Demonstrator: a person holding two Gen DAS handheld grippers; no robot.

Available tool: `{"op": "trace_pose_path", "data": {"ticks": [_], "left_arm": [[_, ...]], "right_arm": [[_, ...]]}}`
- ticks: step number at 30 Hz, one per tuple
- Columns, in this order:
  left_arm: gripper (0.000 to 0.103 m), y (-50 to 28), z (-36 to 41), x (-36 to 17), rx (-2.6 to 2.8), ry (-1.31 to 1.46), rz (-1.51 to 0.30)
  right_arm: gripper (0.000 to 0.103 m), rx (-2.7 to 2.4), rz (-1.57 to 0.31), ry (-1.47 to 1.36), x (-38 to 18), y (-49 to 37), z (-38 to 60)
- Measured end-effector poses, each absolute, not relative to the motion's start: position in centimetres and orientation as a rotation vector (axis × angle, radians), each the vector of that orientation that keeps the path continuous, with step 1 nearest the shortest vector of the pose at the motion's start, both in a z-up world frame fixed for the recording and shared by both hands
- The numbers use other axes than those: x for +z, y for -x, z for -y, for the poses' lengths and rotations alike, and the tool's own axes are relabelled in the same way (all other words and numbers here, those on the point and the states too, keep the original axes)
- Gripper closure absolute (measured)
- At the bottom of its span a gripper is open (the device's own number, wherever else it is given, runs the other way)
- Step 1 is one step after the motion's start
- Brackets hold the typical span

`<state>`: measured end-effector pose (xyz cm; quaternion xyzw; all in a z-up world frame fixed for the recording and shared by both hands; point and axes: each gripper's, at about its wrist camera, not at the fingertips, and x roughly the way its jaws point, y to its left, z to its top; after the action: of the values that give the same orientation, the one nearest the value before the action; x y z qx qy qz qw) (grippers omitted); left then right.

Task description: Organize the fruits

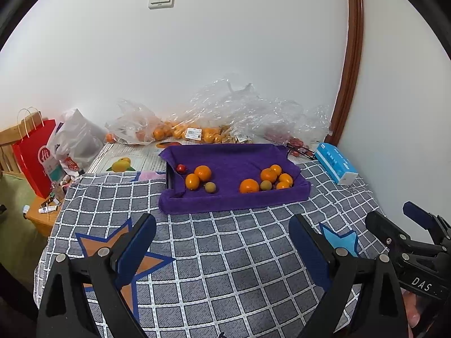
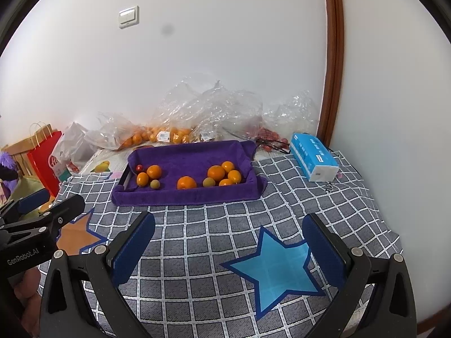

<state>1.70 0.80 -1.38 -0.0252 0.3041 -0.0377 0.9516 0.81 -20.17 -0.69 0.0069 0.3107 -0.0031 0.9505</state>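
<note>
Down by the near edge of the checked cloth (image 2: 197, 253), I hold my left gripper (image 1: 222, 250) and right gripper (image 2: 228, 249) low, both spread wide with nothing between the pads. Farther on sits the purple tray (image 2: 186, 195). Its fruits lie in two bunches: a few oranges (image 1: 202, 173) by the left wall, more oranges (image 2: 216, 173) by the right wall. I think I should reach slowly, pick one fruit from the top, and squeeze softly so it does not roll away.
</note>
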Motion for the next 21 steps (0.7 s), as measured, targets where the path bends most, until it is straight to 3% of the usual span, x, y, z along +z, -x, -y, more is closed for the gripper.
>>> {"op": "trace_pose_path", "data": {"ticks": [21], "left_arm": [[0.008,-1.41,-0.87,-1.04,-0.064,0.042,-0.611]], "right_arm": [[0.0,-0.008,-0.627,-0.013,-0.35,-0.51,20.05]]}}
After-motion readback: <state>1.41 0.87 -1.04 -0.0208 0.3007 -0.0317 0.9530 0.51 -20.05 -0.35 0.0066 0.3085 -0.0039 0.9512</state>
